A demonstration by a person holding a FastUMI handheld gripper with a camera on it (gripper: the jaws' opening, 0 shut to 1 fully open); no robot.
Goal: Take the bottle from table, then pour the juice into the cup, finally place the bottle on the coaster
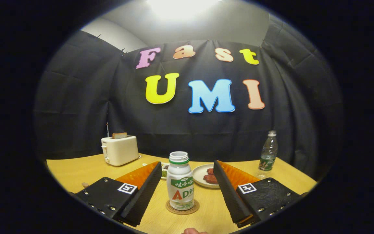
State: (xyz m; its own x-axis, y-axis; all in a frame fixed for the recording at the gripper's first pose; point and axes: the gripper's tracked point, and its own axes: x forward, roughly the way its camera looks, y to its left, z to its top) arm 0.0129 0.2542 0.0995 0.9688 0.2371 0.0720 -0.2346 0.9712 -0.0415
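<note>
**Between the spread tongs: bottle upright on its coaster**

At the far left of the pale wooden counter [76, 169] stands a cream two-slot toaster [119, 150], close to the black cloth wall, with a slice of browned toast [119, 135] sticking up out of its top. Nearer and to the right of it comes the left finger of the tongs [187, 191], angled inward, a small square black-and-white marker fixed on its flat body. Just past that finger's tip, partly hidden, sits a small white dish [164, 170] holding something dark and greenish; what it is cannot be told.

Between the two fingers stands the white plastic juice bottle with a green-and-white label [180, 187]. It is upright, its mouth open with no cap on, a green ring under the threads. It rests on a round brown cork coaster [182, 209], whose rim shows all around its base. The tongs are wide open: a clear gap lies on either side of the bottle and neither finger touches it.

Behind the bottle and to its right lies a round white plate [201, 175] carrying dark red pieces of food [210, 176]. The right finger follows, mirrored, with its own marker. Beyond it, near the wall, a clear plastic water bottle with a green label [268, 152] stands upright, capped, well apart from the rest.
</note>
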